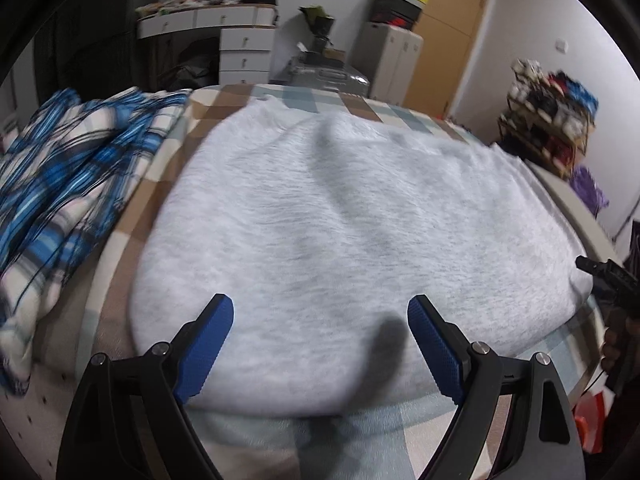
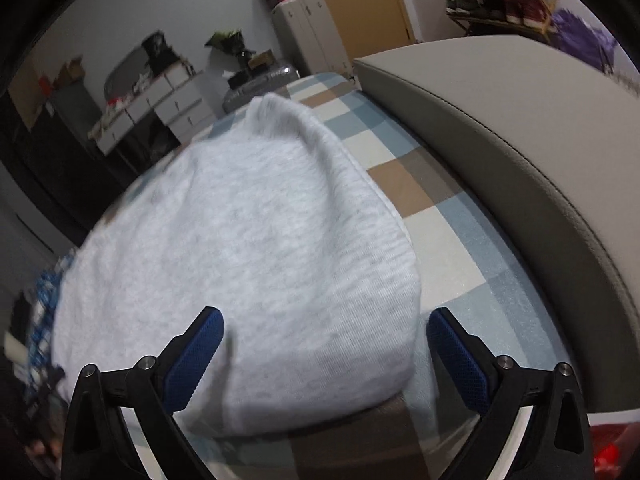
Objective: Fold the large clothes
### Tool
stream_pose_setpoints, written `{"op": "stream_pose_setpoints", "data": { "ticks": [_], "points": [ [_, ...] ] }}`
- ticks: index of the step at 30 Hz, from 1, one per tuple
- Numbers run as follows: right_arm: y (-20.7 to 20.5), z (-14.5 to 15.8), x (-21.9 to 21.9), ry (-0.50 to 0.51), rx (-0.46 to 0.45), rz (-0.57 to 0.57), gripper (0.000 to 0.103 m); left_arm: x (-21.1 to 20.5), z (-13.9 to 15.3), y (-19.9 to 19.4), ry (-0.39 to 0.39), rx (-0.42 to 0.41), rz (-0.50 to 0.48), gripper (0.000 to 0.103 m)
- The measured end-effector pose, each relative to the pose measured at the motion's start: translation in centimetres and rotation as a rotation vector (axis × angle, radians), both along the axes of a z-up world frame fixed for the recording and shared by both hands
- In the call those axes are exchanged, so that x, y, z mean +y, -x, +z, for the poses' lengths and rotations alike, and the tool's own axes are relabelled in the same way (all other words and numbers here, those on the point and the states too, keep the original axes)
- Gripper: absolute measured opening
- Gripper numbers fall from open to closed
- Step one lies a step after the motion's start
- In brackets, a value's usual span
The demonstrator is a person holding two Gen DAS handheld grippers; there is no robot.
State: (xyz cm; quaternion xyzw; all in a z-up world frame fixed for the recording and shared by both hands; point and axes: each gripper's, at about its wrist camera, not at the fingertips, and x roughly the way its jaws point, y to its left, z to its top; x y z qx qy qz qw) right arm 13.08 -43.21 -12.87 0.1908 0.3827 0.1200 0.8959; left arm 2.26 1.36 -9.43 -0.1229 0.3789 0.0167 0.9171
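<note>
Fuzzy pale-grey garment (image 1: pixel 340 220) folded flat, checked bedsheet (image 2: pixel 432 216), both grippers' fingers spread

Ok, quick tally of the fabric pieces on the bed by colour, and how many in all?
Light grey garment: 1
Blue-and-white plaid garment: 1
Checked bedsheet in tan, blue and cream: 1
Total: 3
Both grippers, left and right, are open and hold nothing.
</note>
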Motion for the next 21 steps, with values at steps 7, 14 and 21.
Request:
{"op": "stream_pose_setpoints", "data": {
  "ticks": [7,14,21],
  "points": [
    [2.3,4.4,0.1,0.058,-0.189,-0.027,0.008,2.4,0.8,2.6,0.047,-0.023,0.186,0.086],
    [2.3,2.8,0.0,0.2,-0.104,-0.12,0.051,3.4,1.2,5.4,0.122,-0.043,0.285,0.086],
    [4.0,6.2,2.1,0.137,-0.225,-0.033,0.074,3.4,-0.2,4.9,0.312,-0.012,0.226,0.086]
  ]
}}
